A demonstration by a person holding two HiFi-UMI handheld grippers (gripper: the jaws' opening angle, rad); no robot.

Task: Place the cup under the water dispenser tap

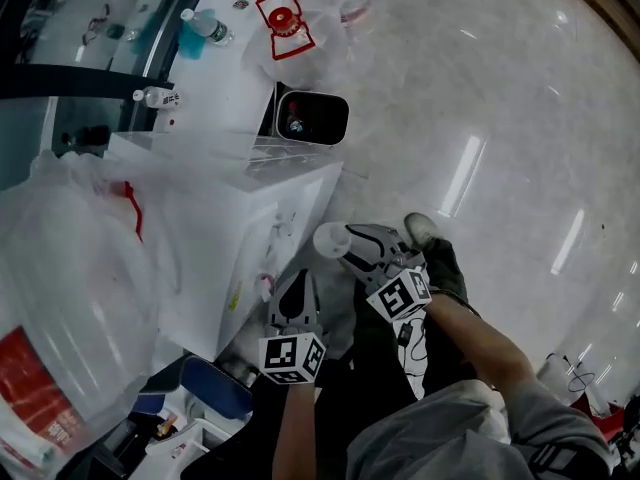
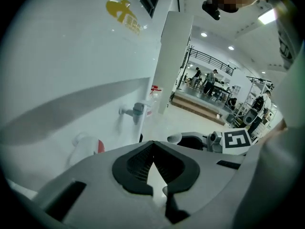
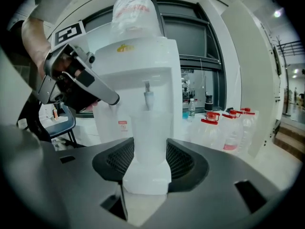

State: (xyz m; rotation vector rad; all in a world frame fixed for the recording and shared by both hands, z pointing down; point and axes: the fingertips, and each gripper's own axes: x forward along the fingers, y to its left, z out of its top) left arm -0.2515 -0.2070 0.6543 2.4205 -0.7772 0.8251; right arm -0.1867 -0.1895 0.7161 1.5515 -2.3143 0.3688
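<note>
A white water dispenser [image 1: 235, 218] stands left of both grippers. My right gripper [image 1: 348, 245] is shut on a translucent white cup [image 1: 330, 238], held on its side and pointing at the dispenser's front. In the right gripper view the cup [image 3: 150, 142] sits between the black pads, in front of the dispenser [image 3: 138, 75] and just below a small tap [image 3: 148, 99]. My left gripper [image 1: 297, 278] hangs lower and nearer the dispenser, shut with nothing in it. Over the left gripper [image 2: 153, 144] its own view shows a grey tap [image 2: 136, 111], a red-tipped tap [image 2: 90, 147] and the cup [image 2: 174, 138].
A large water bottle [image 1: 70, 298] lies on top of the dispenser. Red-capped bottles [image 3: 228, 123] stand on the floor to the right. A bin [image 1: 312, 118] sits behind the dispenser and a blue chair [image 1: 215, 388] to its near left. My shoe [image 1: 420, 230] is just beyond the right gripper.
</note>
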